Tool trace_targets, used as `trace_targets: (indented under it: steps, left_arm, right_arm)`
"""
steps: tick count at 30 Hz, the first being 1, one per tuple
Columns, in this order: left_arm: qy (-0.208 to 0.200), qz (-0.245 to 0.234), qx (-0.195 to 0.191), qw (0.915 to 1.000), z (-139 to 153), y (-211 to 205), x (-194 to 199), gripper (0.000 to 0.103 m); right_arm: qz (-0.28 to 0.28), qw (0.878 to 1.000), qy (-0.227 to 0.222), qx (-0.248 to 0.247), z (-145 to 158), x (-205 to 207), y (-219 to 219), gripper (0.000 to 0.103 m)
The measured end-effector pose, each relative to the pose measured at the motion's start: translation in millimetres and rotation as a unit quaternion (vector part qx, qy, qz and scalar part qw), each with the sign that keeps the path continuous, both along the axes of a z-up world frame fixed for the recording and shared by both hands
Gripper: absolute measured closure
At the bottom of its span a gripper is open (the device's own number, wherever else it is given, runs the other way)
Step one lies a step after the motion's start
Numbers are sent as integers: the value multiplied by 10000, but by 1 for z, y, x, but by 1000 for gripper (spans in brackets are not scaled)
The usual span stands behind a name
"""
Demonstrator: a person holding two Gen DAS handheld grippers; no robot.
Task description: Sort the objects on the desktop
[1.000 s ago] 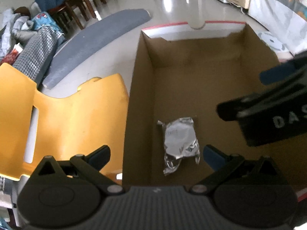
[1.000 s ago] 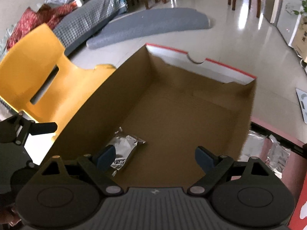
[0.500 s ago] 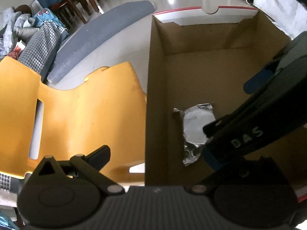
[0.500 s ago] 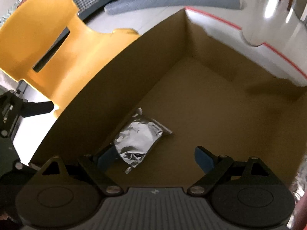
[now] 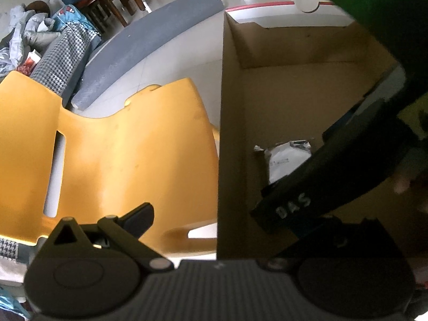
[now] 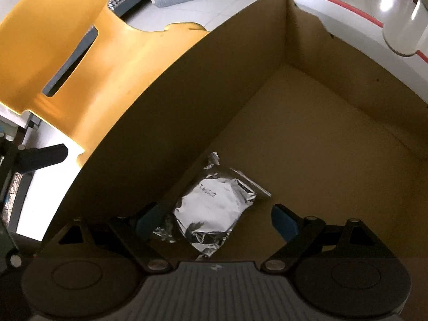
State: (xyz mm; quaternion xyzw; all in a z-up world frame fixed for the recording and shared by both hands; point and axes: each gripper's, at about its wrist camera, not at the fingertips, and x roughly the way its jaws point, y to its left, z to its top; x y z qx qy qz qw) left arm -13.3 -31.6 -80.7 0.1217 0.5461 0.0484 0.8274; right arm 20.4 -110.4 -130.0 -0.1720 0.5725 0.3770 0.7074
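Yellow plastic chair (image 6: pixel 80 61) left of open brown cardboard box (image 6: pixel 334 139). Crinkled silver foil packet (image 6: pixel 214 208) lies on box floor by left wall. Right gripper (image 6: pixel 216 220) wide open straddling packet, not gripping. Left gripper (image 5: pixel 222 214) spread, empty, straddling box wall.

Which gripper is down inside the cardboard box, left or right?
The right gripper: open over the foil pouch inside the cardboard box. The left gripper straddles its side wall.

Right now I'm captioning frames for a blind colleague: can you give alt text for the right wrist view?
The open right gripper hangs inside a brown cardboard box, its blue-tipped fingers either side of a crinkled silver foil packet lying on the box floor. An orange plastic chair stands just outside the box's left wall.
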Motion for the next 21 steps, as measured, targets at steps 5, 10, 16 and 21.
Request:
trace_targets:
  steps: [5,10,16,21]
  left_arm:
    - [117,-32,-46,9999,-3,-1,2,0]
    - [48,-25,-69,10000,-1,-3,3,0]
    - [57,-92,-203,9997,0,-7,5,0]
    - [31,-288,-279,9992,2,-17,1,0]
  right_arm:
    - [49,9993,-214,-289,-7,-4,3,20]
    - [-148,9992,-159,-340,-8,-1,-4,28]
    - [-337,9985,-129,-410,-5,2,-13,32]
    - [-386,9978,-189,-510,0,0,-23,33]
